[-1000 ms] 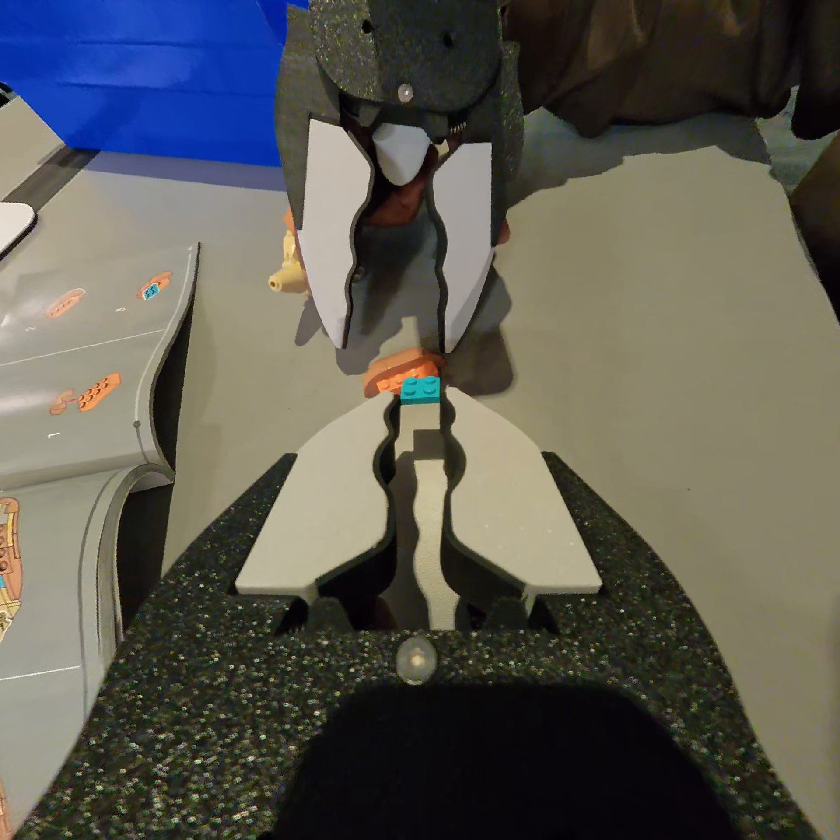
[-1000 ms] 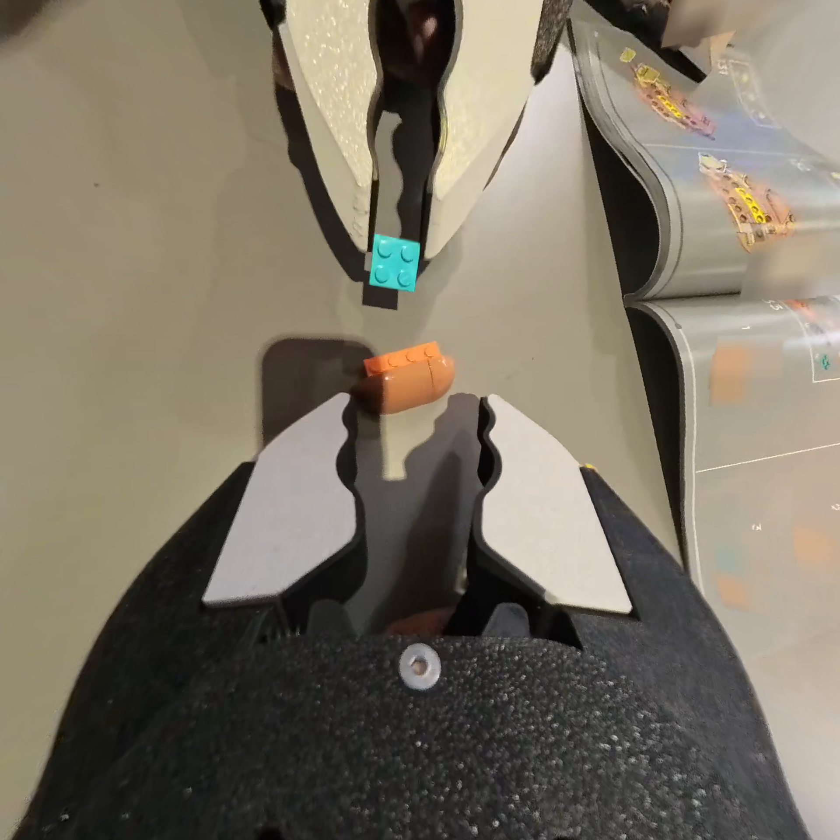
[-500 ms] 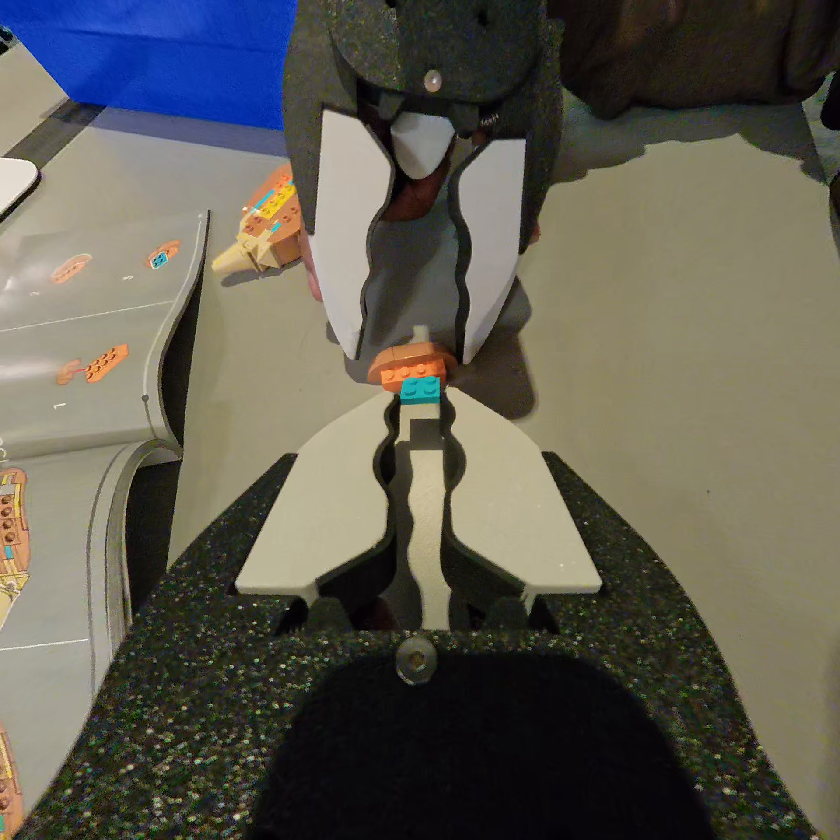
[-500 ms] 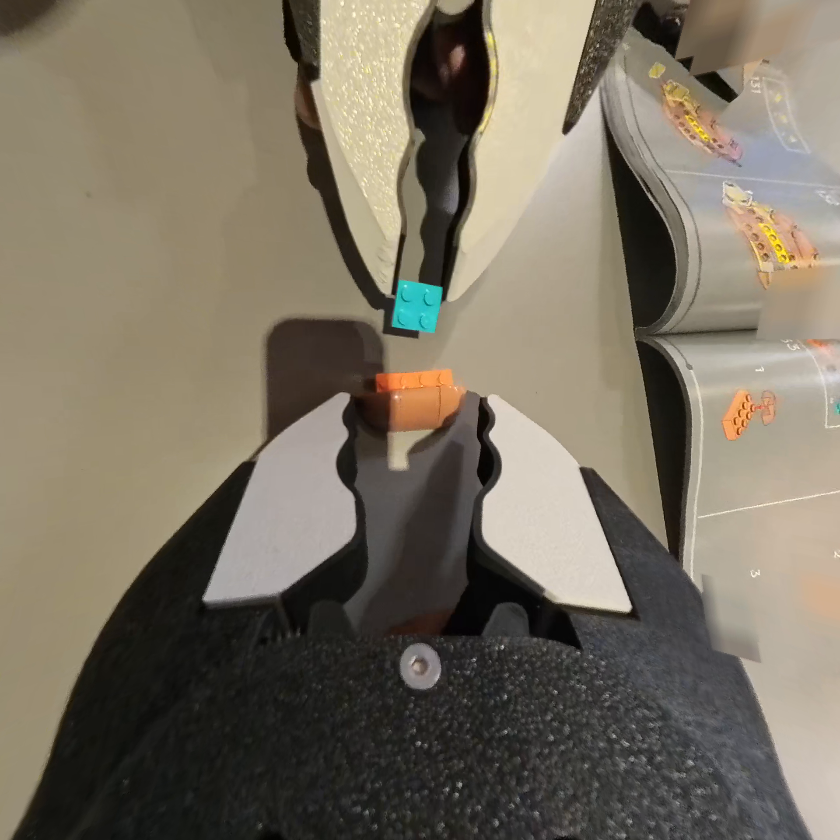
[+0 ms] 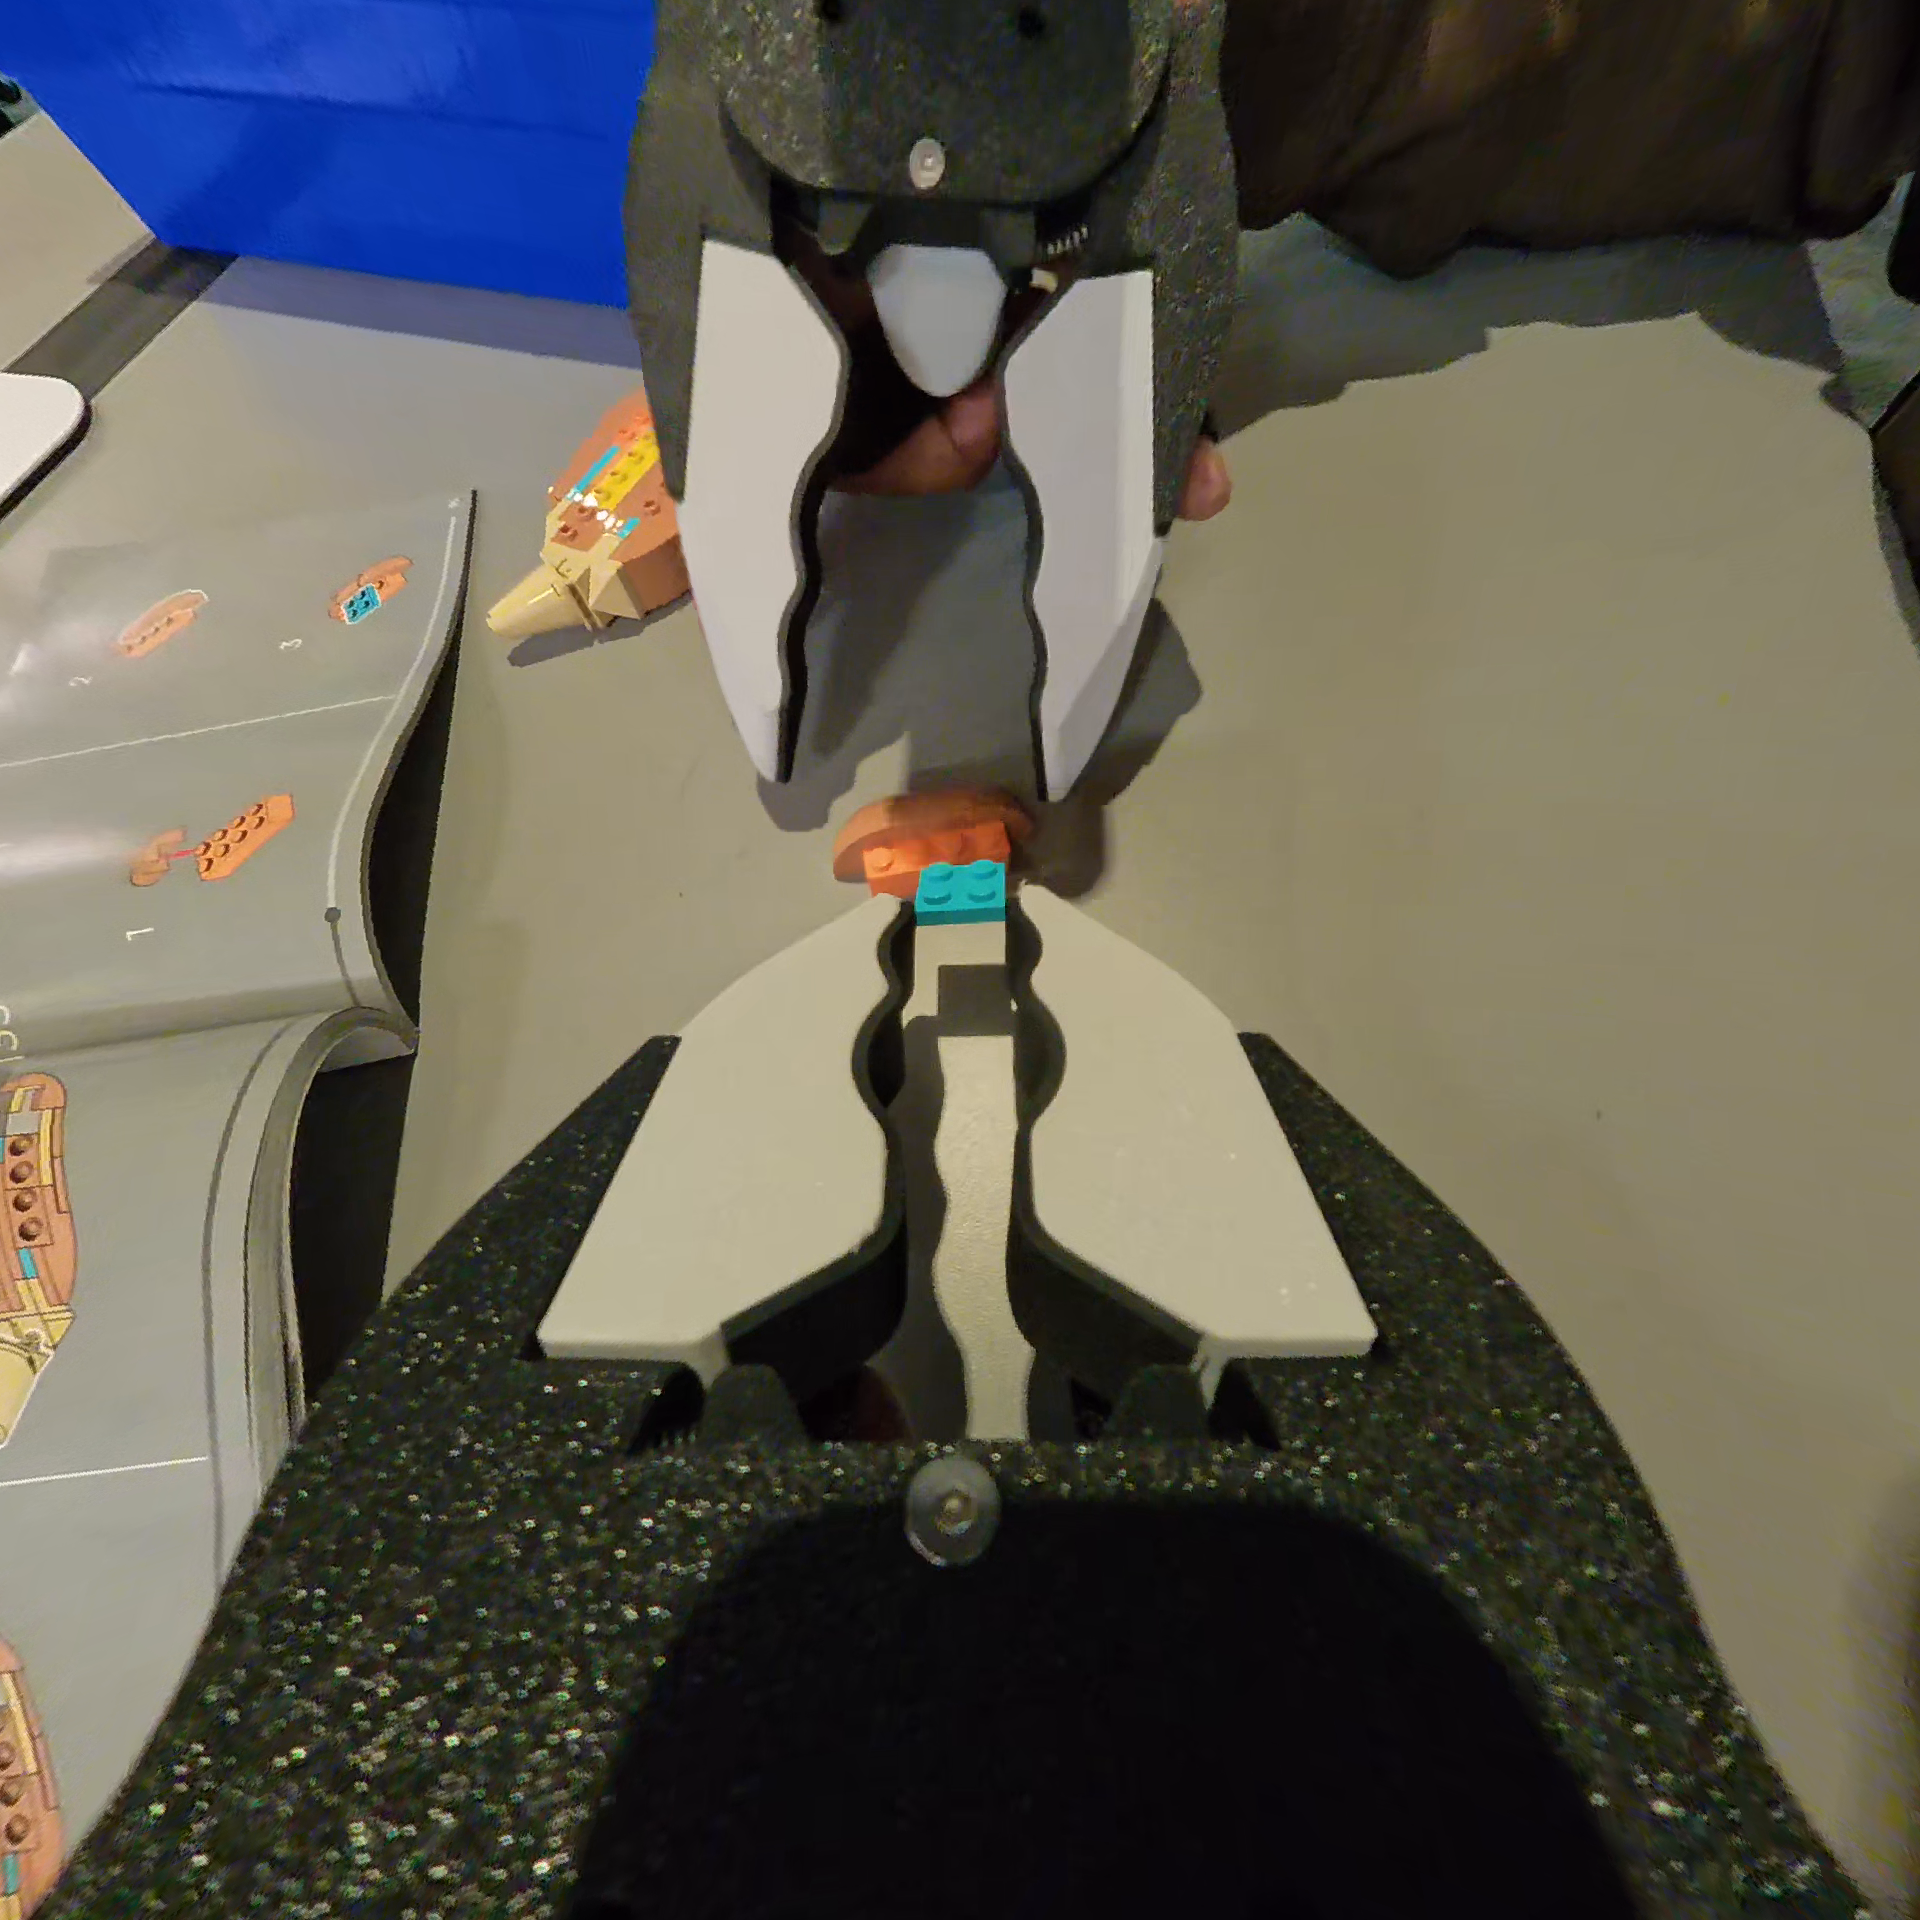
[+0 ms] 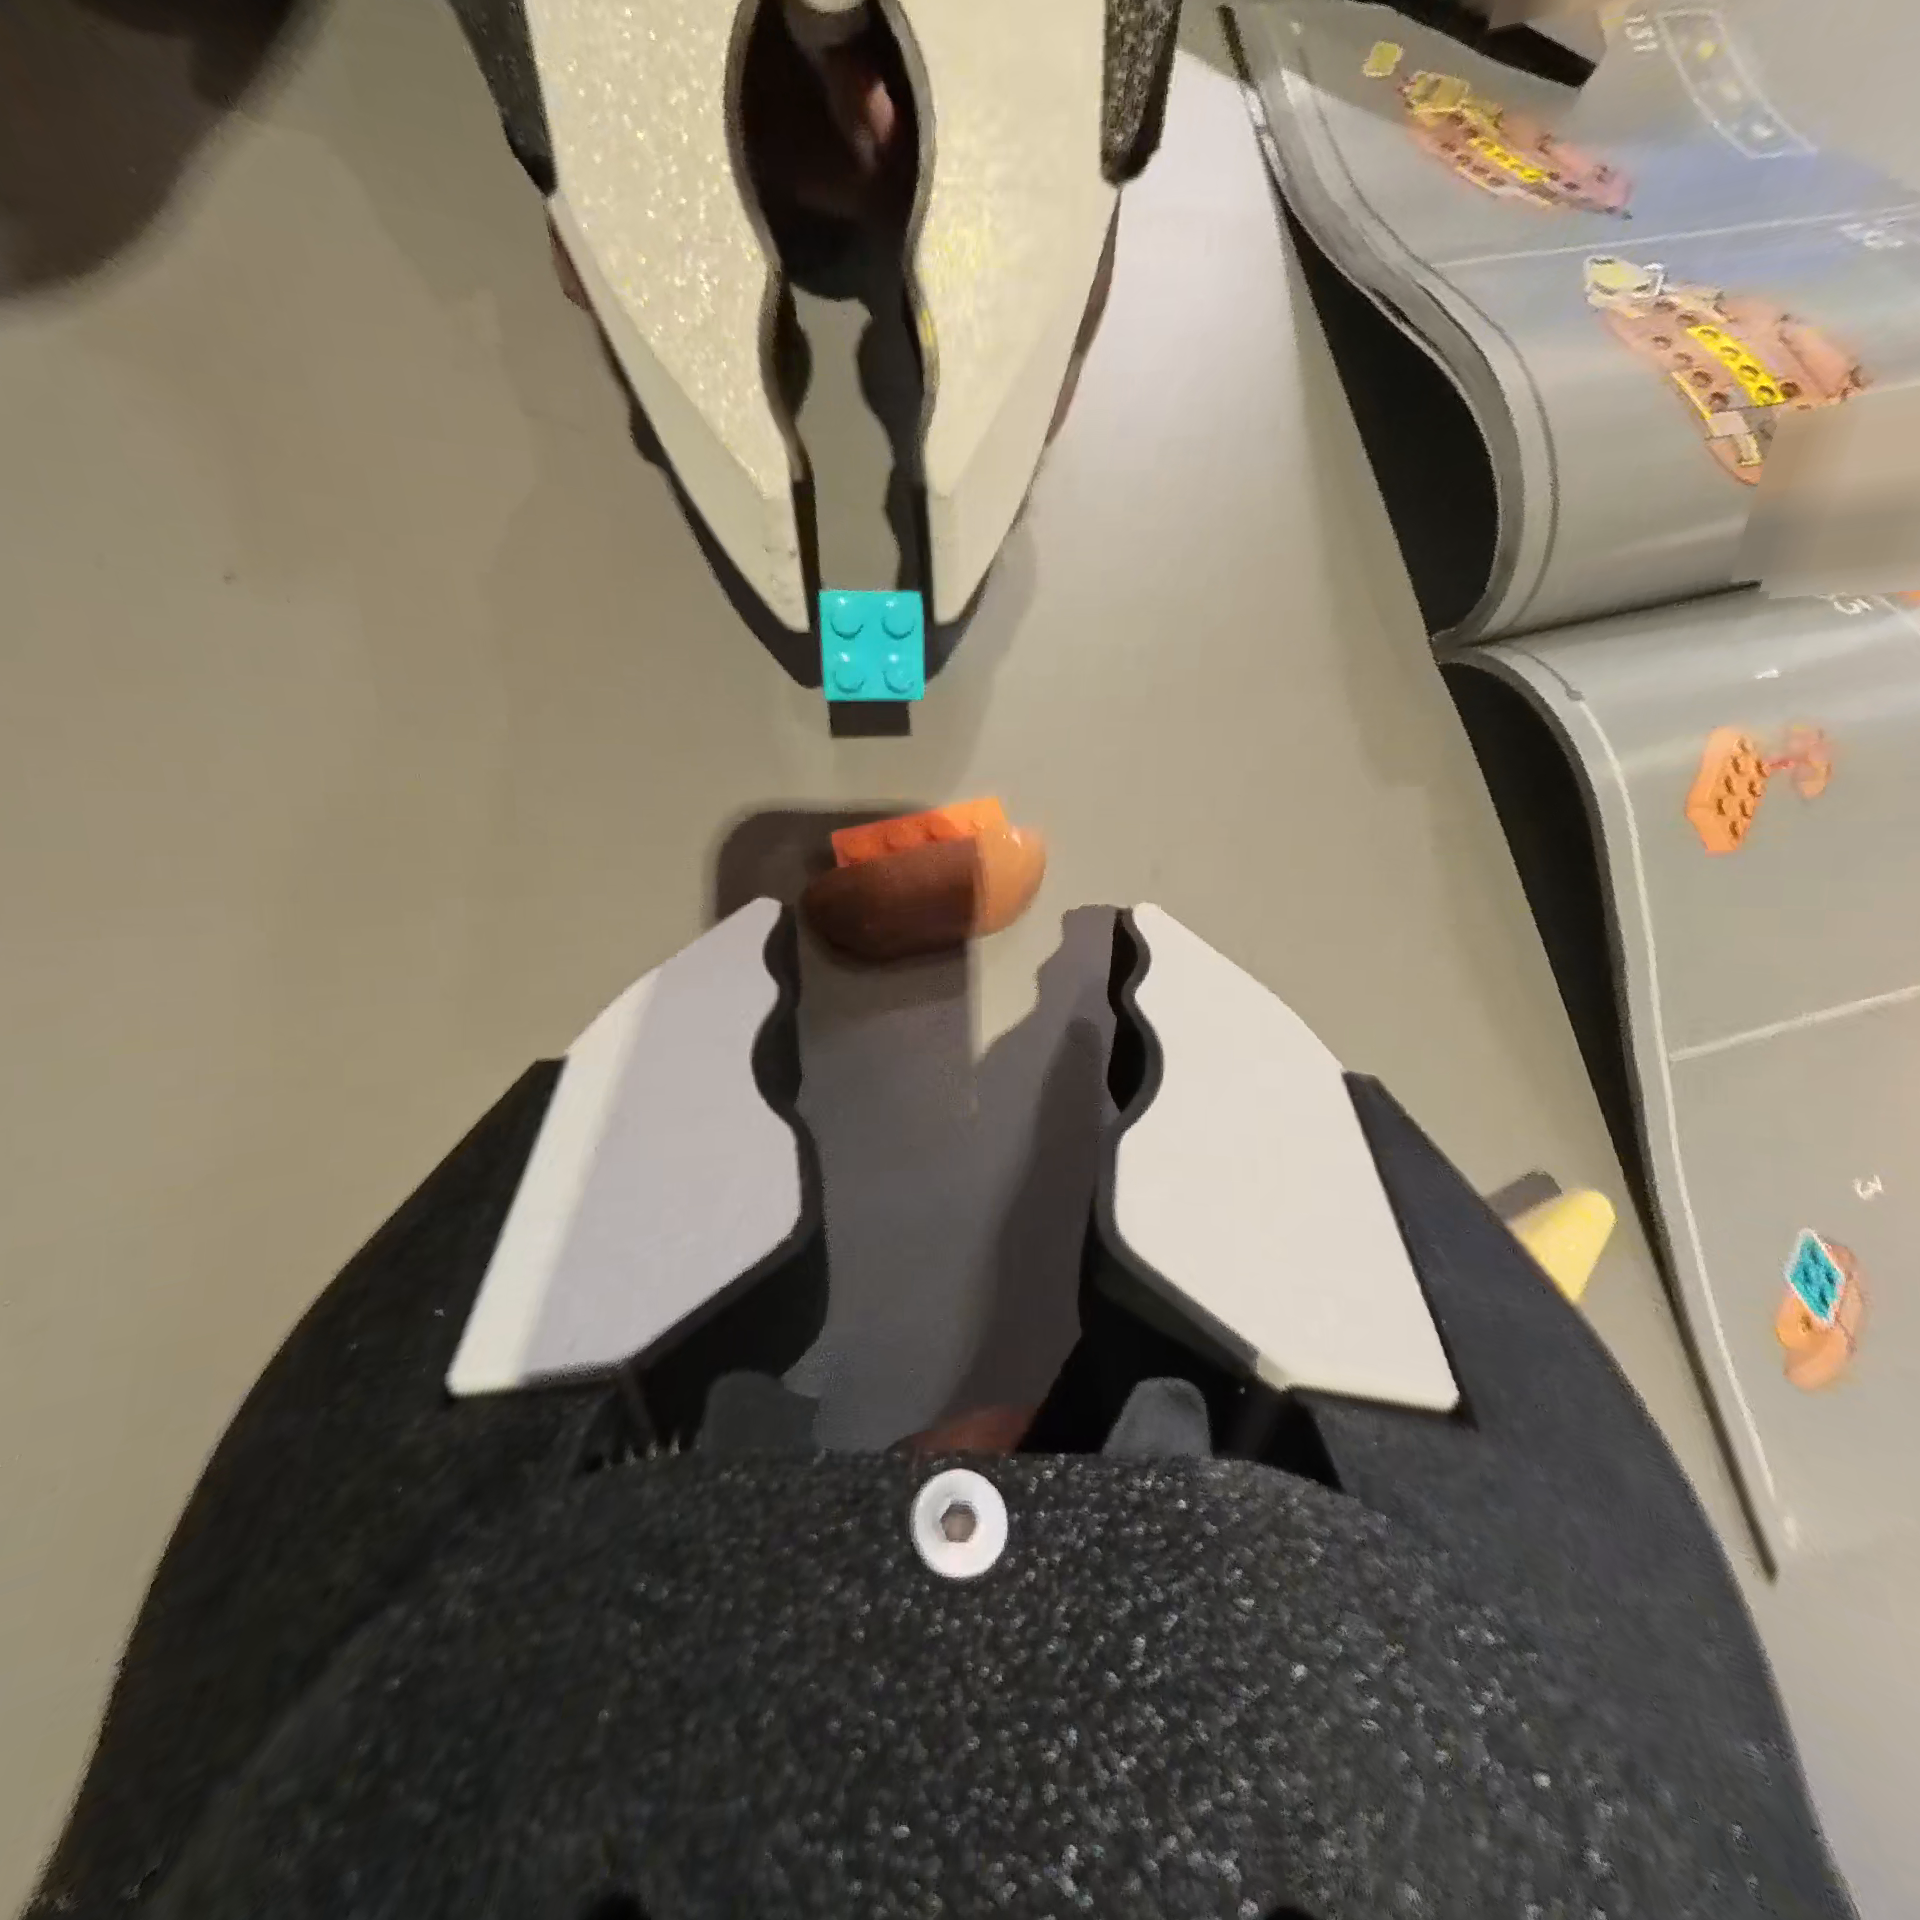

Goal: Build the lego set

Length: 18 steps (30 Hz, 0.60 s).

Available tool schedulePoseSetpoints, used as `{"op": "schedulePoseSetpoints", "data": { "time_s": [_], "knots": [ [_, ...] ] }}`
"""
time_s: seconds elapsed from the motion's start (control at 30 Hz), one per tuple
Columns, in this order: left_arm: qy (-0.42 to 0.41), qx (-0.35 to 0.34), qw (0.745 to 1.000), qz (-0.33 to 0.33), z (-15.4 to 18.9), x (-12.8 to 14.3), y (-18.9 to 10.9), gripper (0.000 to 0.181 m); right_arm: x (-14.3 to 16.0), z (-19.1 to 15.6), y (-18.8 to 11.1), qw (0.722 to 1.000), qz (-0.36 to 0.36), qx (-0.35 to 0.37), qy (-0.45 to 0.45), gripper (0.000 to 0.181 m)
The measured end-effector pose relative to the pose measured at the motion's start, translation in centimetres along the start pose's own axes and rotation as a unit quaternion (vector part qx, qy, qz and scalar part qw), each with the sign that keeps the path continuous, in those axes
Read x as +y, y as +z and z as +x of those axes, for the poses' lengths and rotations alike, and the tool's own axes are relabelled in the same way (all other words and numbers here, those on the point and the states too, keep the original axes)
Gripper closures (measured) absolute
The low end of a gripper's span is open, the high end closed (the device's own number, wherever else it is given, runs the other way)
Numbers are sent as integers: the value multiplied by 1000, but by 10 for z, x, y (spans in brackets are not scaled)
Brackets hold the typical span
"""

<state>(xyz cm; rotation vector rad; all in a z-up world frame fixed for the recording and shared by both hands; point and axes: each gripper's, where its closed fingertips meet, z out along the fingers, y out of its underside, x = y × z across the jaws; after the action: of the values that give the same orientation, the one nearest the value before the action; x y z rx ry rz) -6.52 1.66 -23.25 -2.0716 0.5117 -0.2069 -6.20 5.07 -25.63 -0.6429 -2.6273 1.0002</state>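
Teal brick [image 5: 961,891], one, studs up, pinched by left fingers [image 5: 1091,1039]; one orange piece [image 6: 925,883] sideways on the desk [image 6: 312,727], right fingers [image 6: 1226,1091] spread apart.

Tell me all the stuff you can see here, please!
Teal brick: one, teal, pinched at the left gripper's tip.
Orange piece: one, orange and brown, on the table by the right gripper's tip.
Booklet: one, grey, open at the table's side.
Small ship model: one, tan and brown, beside the booklet.
Table: one, grey.
Left gripper: one, black and grey, shut.
Right gripper: one, black and grey, open.
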Motion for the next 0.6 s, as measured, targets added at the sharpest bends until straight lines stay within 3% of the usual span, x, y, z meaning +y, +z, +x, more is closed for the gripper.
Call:
{"op": "schedulePoseSetpoints", "data": {
  "time_s": [0.3,0.6],
  "knots": [
    [2,9,1000,13,0,-2,-1,165,-3,-7,11,1000,7,-22,-9,123],
    [-1,7,1000,15,-1,-2,-1,165,-4,-6,13,1000,12,-20,8,135]
  ]
}}
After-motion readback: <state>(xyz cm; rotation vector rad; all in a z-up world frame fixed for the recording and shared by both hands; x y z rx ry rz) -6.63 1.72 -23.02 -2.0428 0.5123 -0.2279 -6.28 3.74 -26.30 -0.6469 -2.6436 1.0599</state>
